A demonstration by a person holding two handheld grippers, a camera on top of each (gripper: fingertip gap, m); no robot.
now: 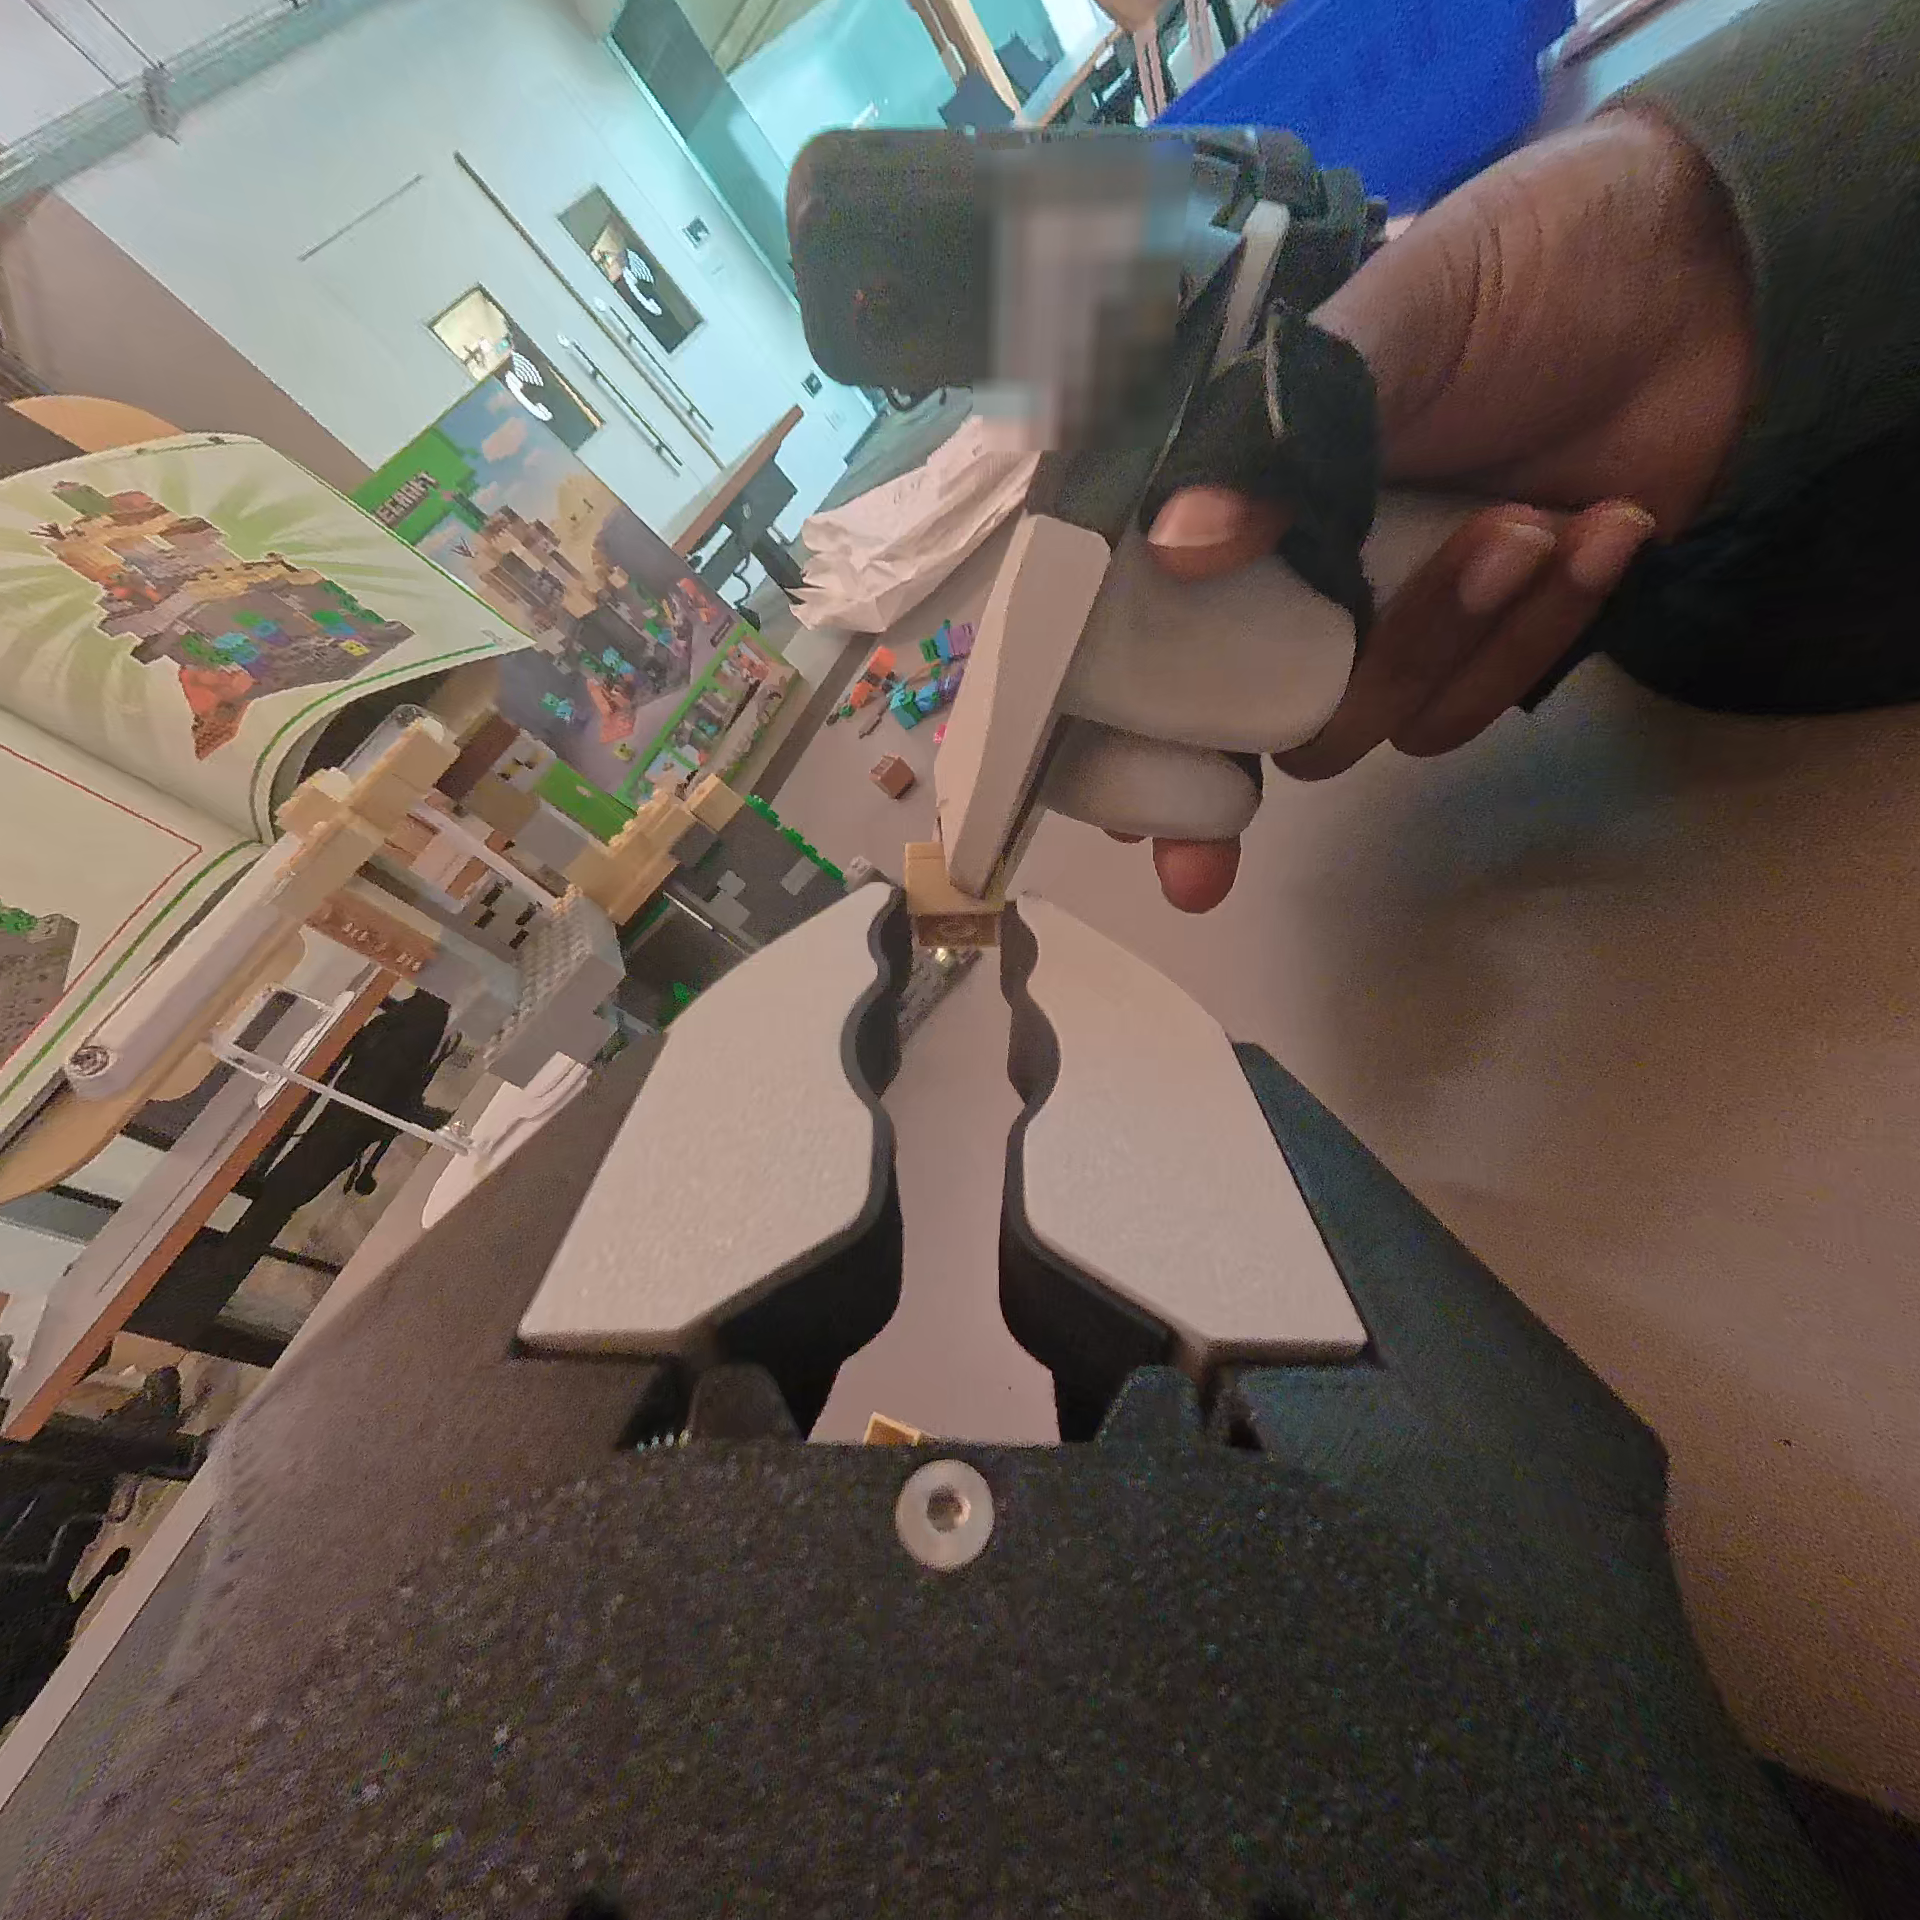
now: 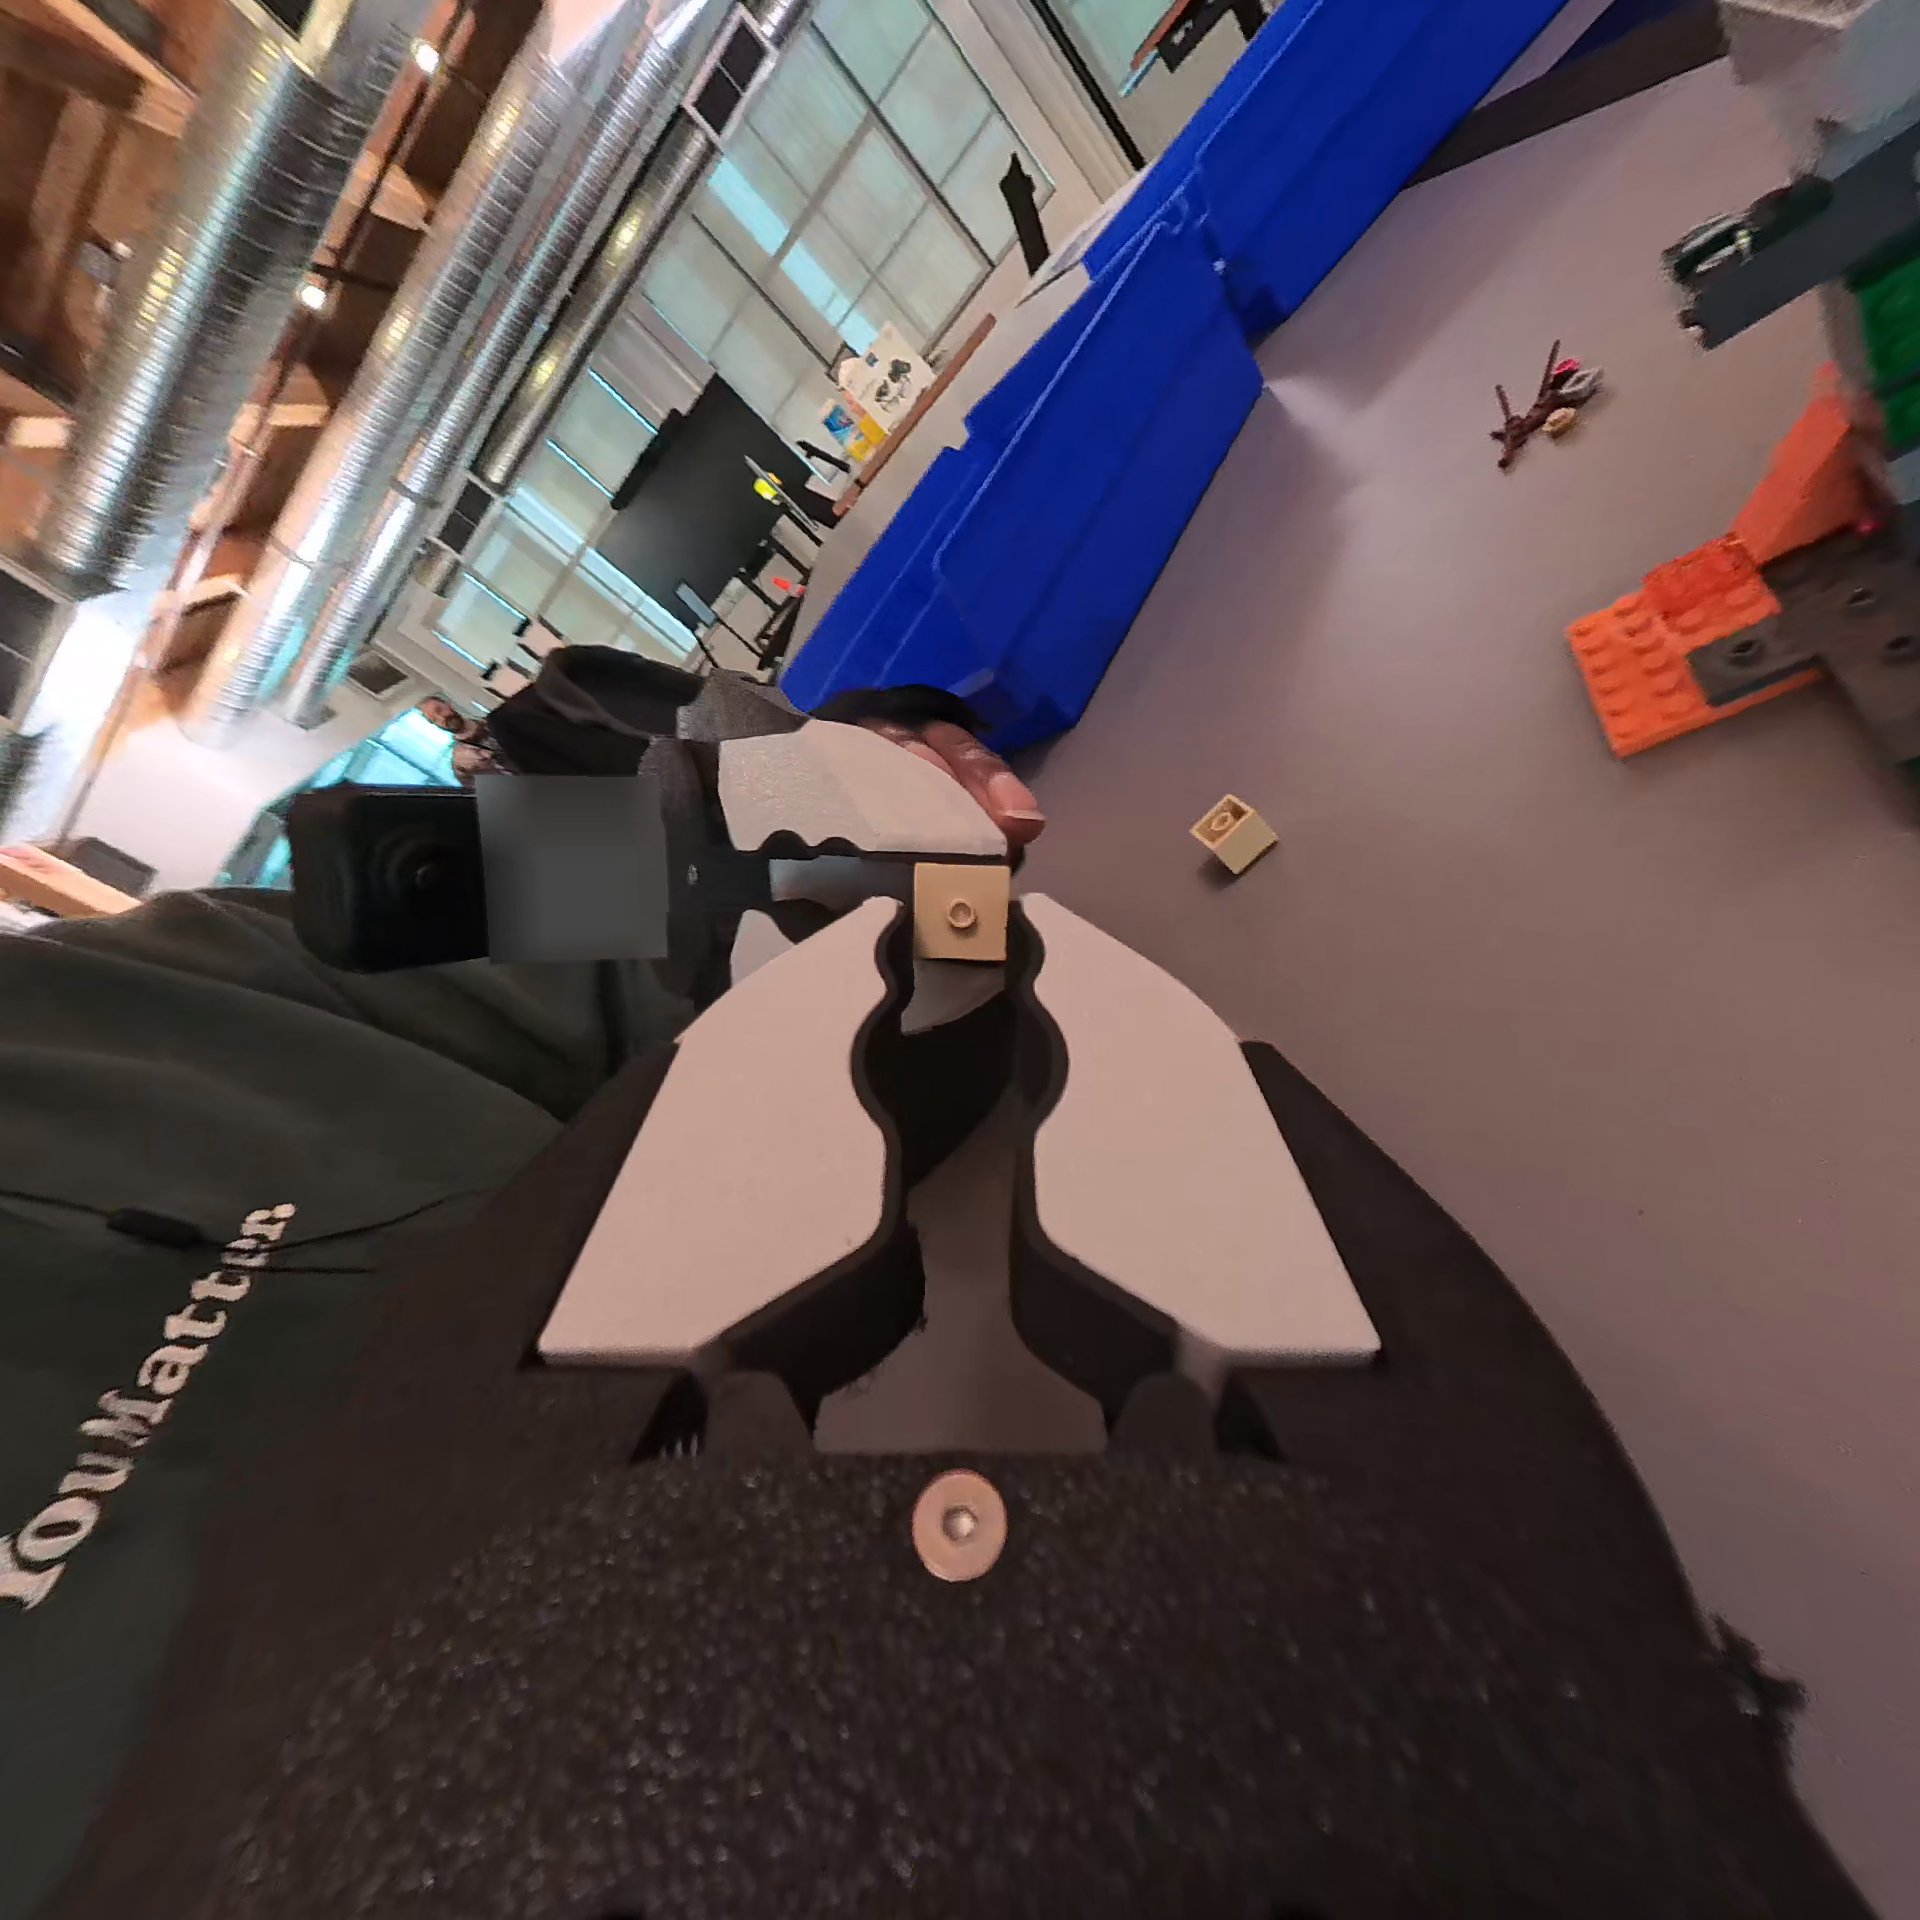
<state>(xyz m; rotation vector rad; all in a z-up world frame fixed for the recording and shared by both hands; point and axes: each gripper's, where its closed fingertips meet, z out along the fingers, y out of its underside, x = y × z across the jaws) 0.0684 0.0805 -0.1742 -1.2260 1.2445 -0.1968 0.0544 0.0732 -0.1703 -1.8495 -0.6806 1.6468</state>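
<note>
Your sleeve carries white lettering beside the right hand-held gripper (image 2: 961, 928), which pinches a tan brick (image 2: 961, 912) at its fingertips. Your left hand-held gripper (image 1: 954, 921) clamps a second tan brick (image 1: 954, 923), touching the first. Beyond, another brick (image 2: 1234, 836) lies on the desk (image 2: 1455, 1039).

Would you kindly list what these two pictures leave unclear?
- Left wrist view: the far face of the tan brick in the left gripper is hidden by the right gripper.
- Right wrist view: the brick model is cut off by the right edge.
- Left wrist view: the loose pieces on the table are too small to identify.
</note>
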